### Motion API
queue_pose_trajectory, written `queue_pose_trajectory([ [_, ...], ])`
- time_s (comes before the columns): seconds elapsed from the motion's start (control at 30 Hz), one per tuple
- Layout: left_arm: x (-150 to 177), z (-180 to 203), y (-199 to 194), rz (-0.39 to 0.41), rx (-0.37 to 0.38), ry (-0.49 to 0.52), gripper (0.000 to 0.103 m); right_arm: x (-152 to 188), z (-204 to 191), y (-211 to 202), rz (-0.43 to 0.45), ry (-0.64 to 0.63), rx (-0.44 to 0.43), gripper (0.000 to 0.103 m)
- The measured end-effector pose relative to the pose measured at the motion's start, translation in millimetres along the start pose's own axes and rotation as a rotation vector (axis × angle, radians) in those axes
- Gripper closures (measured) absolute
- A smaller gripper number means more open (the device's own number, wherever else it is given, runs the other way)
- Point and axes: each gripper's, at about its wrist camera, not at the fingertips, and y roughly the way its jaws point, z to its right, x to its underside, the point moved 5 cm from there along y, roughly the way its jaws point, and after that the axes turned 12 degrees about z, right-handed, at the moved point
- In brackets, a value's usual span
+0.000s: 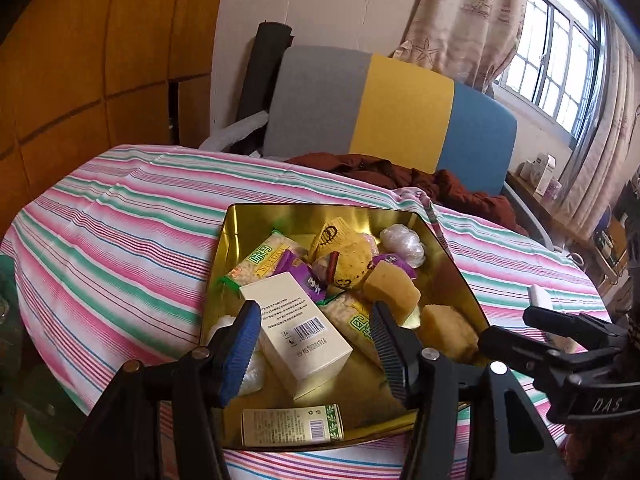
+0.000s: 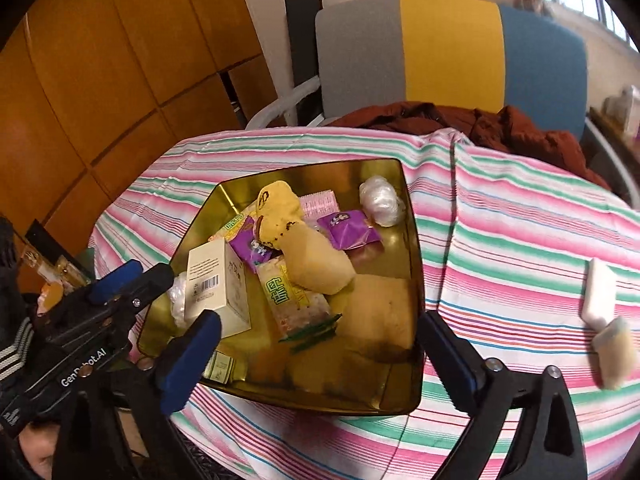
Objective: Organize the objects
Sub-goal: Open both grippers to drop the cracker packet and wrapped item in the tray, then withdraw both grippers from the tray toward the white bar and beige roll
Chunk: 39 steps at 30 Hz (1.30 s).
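In the left wrist view, a green-and-yellow snack packet [image 1: 256,258] in the gold tin [image 1: 240,216] reads "WEIDAN" under large green characters. A cream box [image 1: 298,328] carries small print and a barcode. The left gripper [image 1: 316,334] hangs over the near half of the tin, jaws spread apart with nothing between them, the cream box lying just below and between its fingers. A smaller box with a green leaf label [image 1: 292,426] lies at the near wall. The right gripper [image 1: 532,328], lettered "DAS", shows at the right edge; whether it is spread or closed cannot be told here.

In the right wrist view, the left gripper's body reads "GenRobot.AI". The right gripper [image 2: 320,344] is spread wide, empty, over the tin's [image 2: 416,264] near edge. Inside lie yellow socks [image 2: 308,256], purple sachets [image 2: 348,230], a clear plastic ball [image 2: 380,200] and the cream box [image 2: 218,288]. On the striped cloth [image 2: 500,220] to the right, outside the tin, lie a white bar [image 2: 598,294] and a pale block [image 2: 614,354].
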Motion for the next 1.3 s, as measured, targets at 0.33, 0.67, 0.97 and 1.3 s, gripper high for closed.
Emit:
queue_pose_trajectory([
  [0.33,6.9,0.9,-9.0,-0.002,-0.049,0.016,0.046,6.5,7.7,-3.9,0.025,-0.065,0.165,0.000],
  [0.67,8.6,3.9,-15.8,0.004,-0.052,0.035,0.046,12.9,6.7,-9.1,0.041,-0.101,0.213,0.000],
  [0.97,11.2,8.7,-17.0,-0.003,-0.038,0.046,0.046,12.8,5.8,-13.6,0.055,-0.107,0.222,0.000],
  [1.3,11.4,14.7,-15.3,-0.004,-0.019,0.063,0.046,10.8,20.7,-16.0,0.054,-0.101,0.263,0.000],
])
